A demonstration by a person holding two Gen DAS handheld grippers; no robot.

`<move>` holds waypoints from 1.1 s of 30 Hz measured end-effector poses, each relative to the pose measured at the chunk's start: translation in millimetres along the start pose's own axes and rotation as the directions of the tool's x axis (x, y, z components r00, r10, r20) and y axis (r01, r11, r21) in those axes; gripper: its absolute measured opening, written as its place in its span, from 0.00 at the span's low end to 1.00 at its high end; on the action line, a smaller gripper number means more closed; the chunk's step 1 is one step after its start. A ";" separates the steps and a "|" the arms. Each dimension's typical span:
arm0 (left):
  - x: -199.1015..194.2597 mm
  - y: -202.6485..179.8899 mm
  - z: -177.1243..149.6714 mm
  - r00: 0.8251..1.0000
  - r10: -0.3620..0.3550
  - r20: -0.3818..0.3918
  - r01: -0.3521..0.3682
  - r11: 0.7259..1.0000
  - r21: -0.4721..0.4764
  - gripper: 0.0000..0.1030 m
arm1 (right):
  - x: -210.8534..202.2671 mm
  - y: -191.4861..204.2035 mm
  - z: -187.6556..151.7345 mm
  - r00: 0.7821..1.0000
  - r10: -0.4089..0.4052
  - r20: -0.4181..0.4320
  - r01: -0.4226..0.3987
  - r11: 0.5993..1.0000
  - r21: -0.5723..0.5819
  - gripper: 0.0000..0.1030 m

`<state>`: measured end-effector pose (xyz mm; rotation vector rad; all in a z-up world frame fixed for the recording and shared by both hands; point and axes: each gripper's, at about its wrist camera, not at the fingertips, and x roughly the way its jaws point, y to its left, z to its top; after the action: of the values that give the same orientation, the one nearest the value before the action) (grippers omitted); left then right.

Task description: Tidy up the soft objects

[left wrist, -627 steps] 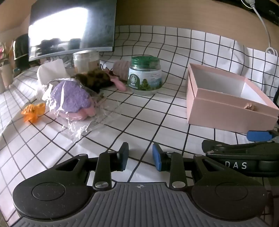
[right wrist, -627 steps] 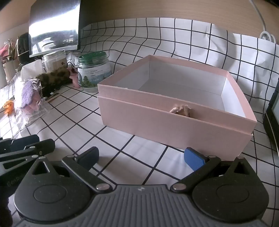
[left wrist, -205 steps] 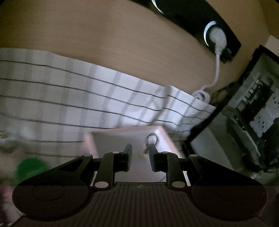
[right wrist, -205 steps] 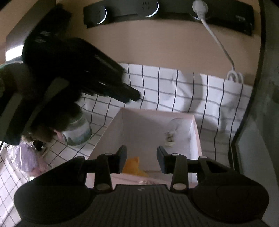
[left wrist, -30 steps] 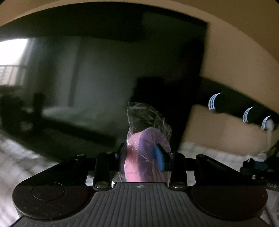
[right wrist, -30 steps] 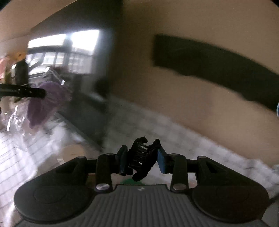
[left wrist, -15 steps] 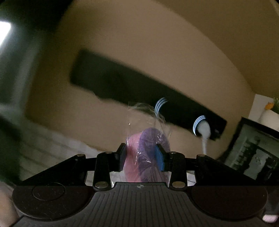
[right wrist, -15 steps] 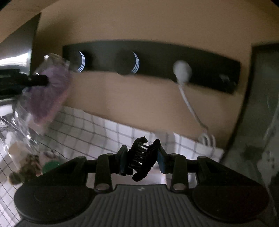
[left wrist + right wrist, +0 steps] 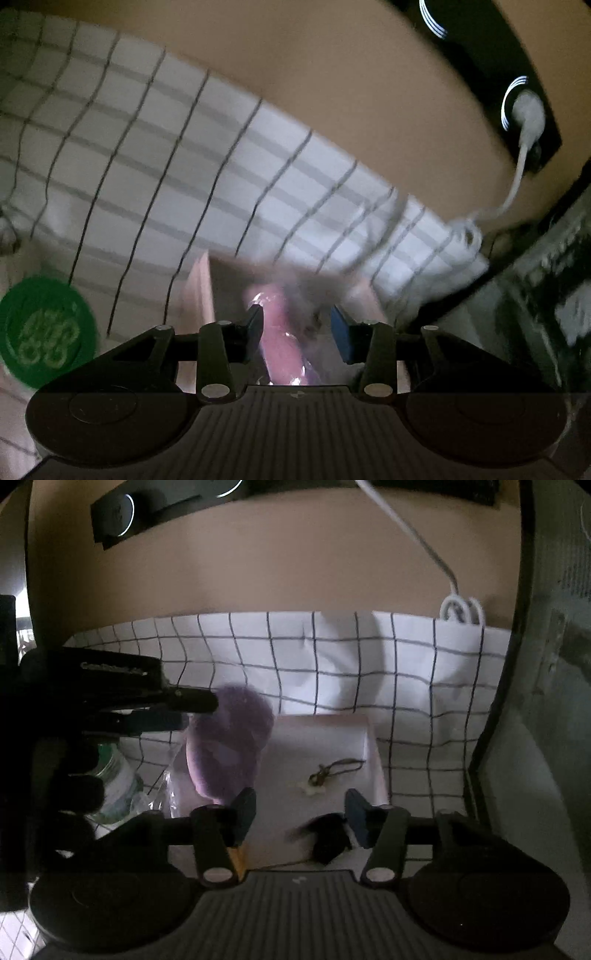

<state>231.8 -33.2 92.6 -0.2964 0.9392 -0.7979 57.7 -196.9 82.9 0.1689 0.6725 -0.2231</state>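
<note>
Both grippers hang over the pink box. My left gripper has its jaws apart, and the bagged pink and purple plush sits loose between them. In the right wrist view the plush hangs at the left gripper's fingertips over the box's left side. My right gripper is open, and the black hair claw lies blurred just below its right finger, inside the box. A small bow charm lies on the box floor.
A green-lidded jar stands left of the box and also shows in the right wrist view. A white cable hangs from the black wall socket strip. A dark framed object stands at the right.
Both grippers swung down from facing the wall to over the box. Both opened: the hair claw left the right jaws, and the left jaws spread away from the plush.
</note>
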 end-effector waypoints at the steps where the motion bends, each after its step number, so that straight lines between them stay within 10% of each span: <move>1: -2.1 0.8 -3.9 1.000 0.006 -0.029 -0.005 1.000 0.021 0.43 | 2.5 1.3 -1.4 1.000 0.004 -0.007 -0.004 1.000 0.000 0.55; 8: -70.4 30.2 -21.5 0.975 0.027 0.220 0.006 0.989 -0.147 0.43 | -11.9 15.2 -4.8 0.999 -0.048 -0.009 0.048 0.999 -0.015 0.55; 14: -157.5 74.8 -75.8 0.927 0.199 0.317 -0.173 0.979 -0.109 0.43 | -36.2 33.3 -25.1 0.999 -0.045 -0.030 0.046 0.999 0.018 0.57; 23: -281.1 182.9 -105.8 0.804 0.524 0.281 -0.452 0.846 -0.284 0.43 | -6.0 130.7 -32.4 0.997 0.053 -0.061 -0.046 0.993 0.108 0.61; 33: -321.3 241.4 -81.0 0.837 0.486 0.251 -0.457 0.874 -0.167 0.43 | 2.3 282.7 -34.0 0.971 0.239 -0.019 -0.239 0.963 -0.125 0.61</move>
<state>173.7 372.4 107.0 -0.2440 0.7336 -0.2394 112.1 82.6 78.7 0.1272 0.6620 0.0523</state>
